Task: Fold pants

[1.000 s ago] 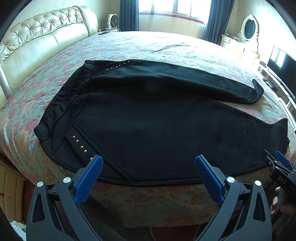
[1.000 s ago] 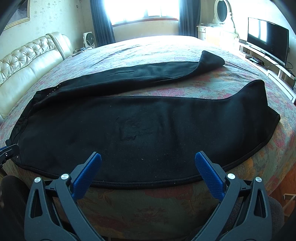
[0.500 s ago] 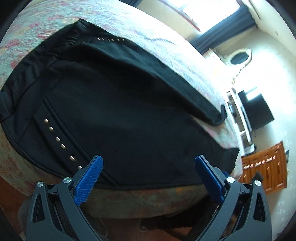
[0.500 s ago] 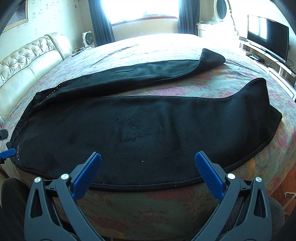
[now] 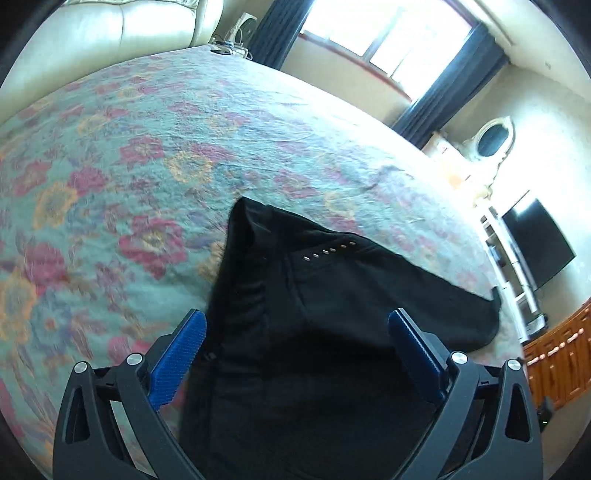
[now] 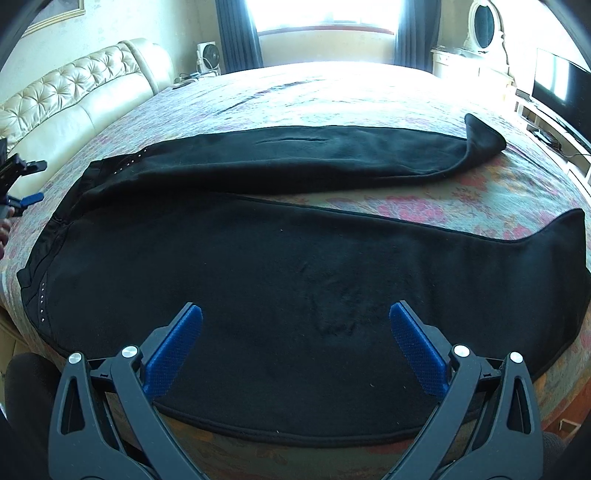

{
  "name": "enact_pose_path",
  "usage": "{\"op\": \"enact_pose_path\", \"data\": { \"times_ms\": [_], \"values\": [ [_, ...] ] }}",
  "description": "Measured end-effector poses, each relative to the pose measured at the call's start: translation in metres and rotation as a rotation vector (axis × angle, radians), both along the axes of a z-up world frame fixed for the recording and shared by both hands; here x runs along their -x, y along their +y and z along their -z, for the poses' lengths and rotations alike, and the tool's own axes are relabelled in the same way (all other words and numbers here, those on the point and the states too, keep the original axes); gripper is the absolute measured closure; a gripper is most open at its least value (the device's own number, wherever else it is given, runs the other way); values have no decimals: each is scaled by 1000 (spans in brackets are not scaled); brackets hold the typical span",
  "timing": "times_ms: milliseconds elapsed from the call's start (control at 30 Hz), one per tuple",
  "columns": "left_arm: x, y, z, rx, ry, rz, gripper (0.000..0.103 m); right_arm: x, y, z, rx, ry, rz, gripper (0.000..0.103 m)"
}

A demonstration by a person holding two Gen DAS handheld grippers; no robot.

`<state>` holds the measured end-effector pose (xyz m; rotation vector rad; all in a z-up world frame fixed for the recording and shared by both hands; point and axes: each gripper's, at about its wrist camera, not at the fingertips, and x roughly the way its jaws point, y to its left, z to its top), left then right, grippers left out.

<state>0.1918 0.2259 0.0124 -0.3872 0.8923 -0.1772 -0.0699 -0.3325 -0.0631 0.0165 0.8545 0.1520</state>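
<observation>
Black pants (image 6: 295, 266) lie flat on the floral bedspread (image 6: 461, 206), waist at the left, both legs running right, the far leg's cuff folded up. My right gripper (image 6: 295, 343) is open and empty over the near leg's middle. My left gripper (image 5: 295, 354) is open and empty above the waistband end of the pants (image 5: 332, 314), where a row of studs (image 5: 328, 251) shows. The left gripper also shows at the left edge of the right wrist view (image 6: 22, 184), beside the waist.
A cream tufted headboard (image 6: 74, 99) runs along the left. A window with dark curtains (image 6: 236, 33) is at the back. A TV (image 6: 561, 96) and a white dresser with a mirror (image 6: 480, 40) stand at the right. An orange wooden cabinet (image 5: 557, 362) stands past the bed's far side.
My left gripper has swung left and forward, from the near hem to above the waistband, still open. My right gripper has advanced over the near leg. The pants have not moved.
</observation>
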Motion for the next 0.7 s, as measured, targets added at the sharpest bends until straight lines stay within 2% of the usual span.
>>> {"op": "enact_pose_path", "data": {
  "times_ms": [33,100,167,400,533,700],
  "values": [
    [-15,5,0,-28,5,-11,5,-4,4,-1,4,1,-10,2],
    [-40,22,3,-19,1,-3,5,-12,9,-2,9,0,-24,2],
    [-65,28,18,-22,40,-10,5,-20,12,-2,12,5,-34,2],
    [-118,9,53,31,126,88,5,-46,19,-8,64,10,-112,2],
    [-134,3,79,24,278,96,5,-69,17,-19,106,-30,-141,2],
    [-134,5,78,4,234,124,5,-117,14,-32,52,-21,-287,2]
  ]
}}
